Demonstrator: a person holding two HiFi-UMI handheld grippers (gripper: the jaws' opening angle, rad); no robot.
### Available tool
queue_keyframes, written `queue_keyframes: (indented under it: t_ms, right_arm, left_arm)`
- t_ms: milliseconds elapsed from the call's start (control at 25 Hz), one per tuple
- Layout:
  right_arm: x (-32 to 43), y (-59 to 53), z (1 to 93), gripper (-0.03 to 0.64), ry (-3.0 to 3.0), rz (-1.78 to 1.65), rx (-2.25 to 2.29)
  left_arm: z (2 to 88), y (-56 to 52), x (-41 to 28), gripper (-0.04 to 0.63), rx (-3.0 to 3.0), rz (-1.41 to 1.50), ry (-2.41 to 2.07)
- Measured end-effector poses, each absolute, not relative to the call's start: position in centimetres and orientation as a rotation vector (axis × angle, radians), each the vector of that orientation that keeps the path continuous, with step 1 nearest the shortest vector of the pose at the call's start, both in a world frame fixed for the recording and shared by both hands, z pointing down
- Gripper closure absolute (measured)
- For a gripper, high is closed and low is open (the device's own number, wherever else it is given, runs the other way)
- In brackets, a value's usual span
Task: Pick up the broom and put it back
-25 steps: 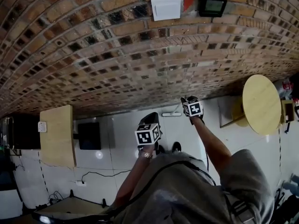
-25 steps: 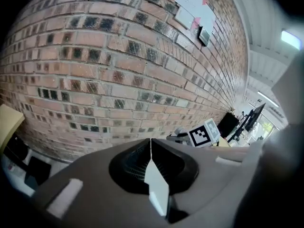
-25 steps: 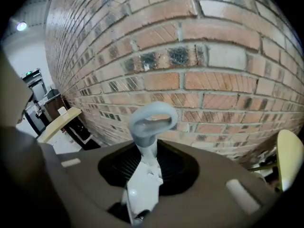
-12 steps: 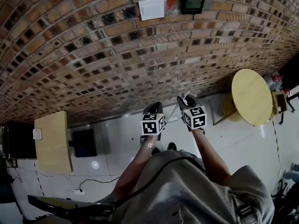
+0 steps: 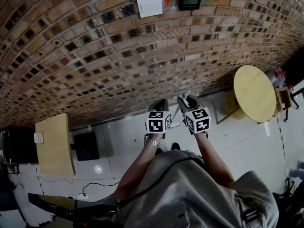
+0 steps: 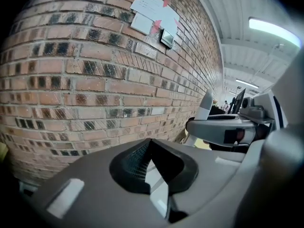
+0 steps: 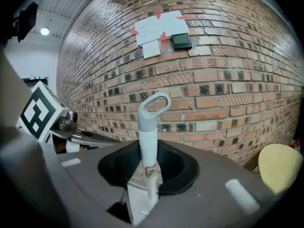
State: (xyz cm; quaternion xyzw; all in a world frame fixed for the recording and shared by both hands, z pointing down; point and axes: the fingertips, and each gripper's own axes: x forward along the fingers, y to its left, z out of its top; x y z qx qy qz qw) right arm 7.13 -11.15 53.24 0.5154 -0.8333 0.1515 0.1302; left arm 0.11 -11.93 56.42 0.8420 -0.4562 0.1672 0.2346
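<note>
Your right gripper (image 7: pixel 142 182) clasps the slim white broom with the grey loop handle (image 7: pixel 147 137), held up. It seems you must yet put it back. Your left gripper (image 6: pixel 151 175) is closed and empty.

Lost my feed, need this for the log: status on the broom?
Right gripper shut on broom handle, loop end up. Left gripper shut, empty, close beside it. Brick wall straight ahead.

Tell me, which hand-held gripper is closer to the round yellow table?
Right. The right hand-held gripper is between the round yellow table and the left hand-held gripper; both are well clear of it.
</note>
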Motion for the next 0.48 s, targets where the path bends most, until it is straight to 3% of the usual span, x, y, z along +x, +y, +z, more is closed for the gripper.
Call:
queue_keyframes:
  t_ms: [480]
  right_arm:
    - [7.08,-11.85,53.99,0.52,-2.397,0.438,1.473]
  left_arm:
    - [56.72,-11.67,0.12,0.629,2.279,0.434,-1.236]
